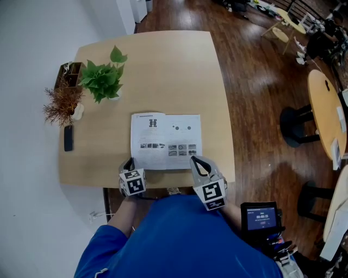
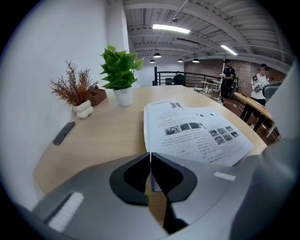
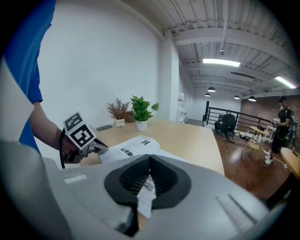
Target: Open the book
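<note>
Open-plan loft office or studio. A pale wooden bench [image 1: 163,65] with a potted plant [image 1: 103,79] stood on a dark wood floor [image 1: 255,81], near a round table [image 1: 321,108] and black stools [image 1: 296,127]. Strip lights [image 2: 171,29] hung from an exposed ceiling [image 2: 154,11]. A brick wall [image 2: 206,70] and a black railing [image 3: 220,117] closed the far end.

The book [image 1: 166,141] is a thin white booklet. It lies open and flat on the counter [image 1: 163,65], close to the counter's near edge and about midway along it. Its two showing pages carry black print and rows of small grey pictures, and the left page has a heading block at the top. A bluish edge shows at its near left corner. At its near right corner, paper sits pinched between the closed jaws of the right hand-held gripper [image 1: 196,160].
</note>
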Action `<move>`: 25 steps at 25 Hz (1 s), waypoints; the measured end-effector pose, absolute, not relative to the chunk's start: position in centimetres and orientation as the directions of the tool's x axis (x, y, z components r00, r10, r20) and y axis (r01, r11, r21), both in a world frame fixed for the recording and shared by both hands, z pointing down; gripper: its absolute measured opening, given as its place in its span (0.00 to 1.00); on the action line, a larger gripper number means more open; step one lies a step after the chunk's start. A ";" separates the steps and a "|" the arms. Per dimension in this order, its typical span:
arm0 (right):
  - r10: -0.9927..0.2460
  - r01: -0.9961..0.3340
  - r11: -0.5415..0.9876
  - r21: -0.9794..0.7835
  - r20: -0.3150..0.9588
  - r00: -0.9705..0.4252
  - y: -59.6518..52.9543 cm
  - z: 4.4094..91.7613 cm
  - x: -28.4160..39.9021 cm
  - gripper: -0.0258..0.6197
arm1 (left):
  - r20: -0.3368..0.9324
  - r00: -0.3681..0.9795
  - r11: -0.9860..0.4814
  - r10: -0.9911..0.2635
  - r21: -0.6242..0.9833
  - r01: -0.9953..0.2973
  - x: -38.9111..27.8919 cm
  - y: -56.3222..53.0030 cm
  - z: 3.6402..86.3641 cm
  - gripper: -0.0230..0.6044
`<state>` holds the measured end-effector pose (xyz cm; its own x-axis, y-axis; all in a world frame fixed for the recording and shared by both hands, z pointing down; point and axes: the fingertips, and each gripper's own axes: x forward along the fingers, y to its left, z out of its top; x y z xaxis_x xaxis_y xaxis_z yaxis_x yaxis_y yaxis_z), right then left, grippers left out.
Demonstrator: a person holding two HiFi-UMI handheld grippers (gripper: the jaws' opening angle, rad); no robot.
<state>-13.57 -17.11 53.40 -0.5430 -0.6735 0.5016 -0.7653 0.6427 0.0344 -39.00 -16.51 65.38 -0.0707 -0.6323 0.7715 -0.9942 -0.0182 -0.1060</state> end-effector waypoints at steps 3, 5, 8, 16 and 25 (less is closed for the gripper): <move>-0.674 -0.769 0.638 0.035 0.508 -0.537 -17.2 53.4 -13.6 0.04 | 0.782 -0.071 -0.026 -0.619 -0.111 -0.994 -39.2 -16.5 65.9 0.06; -0.674 -0.770 0.637 0.036 0.511 -0.533 -17.2 53.4 -13.6 0.04 | 0.787 -0.069 -0.029 -0.613 -0.109 -0.994 -39.3 -16.5 66.3 0.06; -0.674 -0.770 0.637 0.038 0.512 -0.532 -17.2 53.4 -13.5 0.04 | 0.794 -0.068 -0.030 -0.604 -0.109 -0.994 -39.2 -16.5 66.7 0.06; -0.676 -0.774 0.632 0.040 0.518 -0.524 -17.3 53.6 -13.5 0.04 | 0.812 -0.076 -0.049 -0.578 -0.127 -0.991 -39.6 -16.6 68.0 0.06; -0.681 -0.781 0.624 0.042 0.519 -0.516 -17.4 53.8 -12.8 0.04 | 0.819 -0.093 -0.069 -0.566 -0.159 -0.985 -39.4 -16.7 68.8 0.07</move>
<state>-12.80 -17.43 53.80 -0.5164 -0.6813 0.5188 -0.7806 0.6236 0.0419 -39.44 -16.71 68.78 -0.0929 -0.5659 0.8192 -0.9848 -0.0689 -0.1593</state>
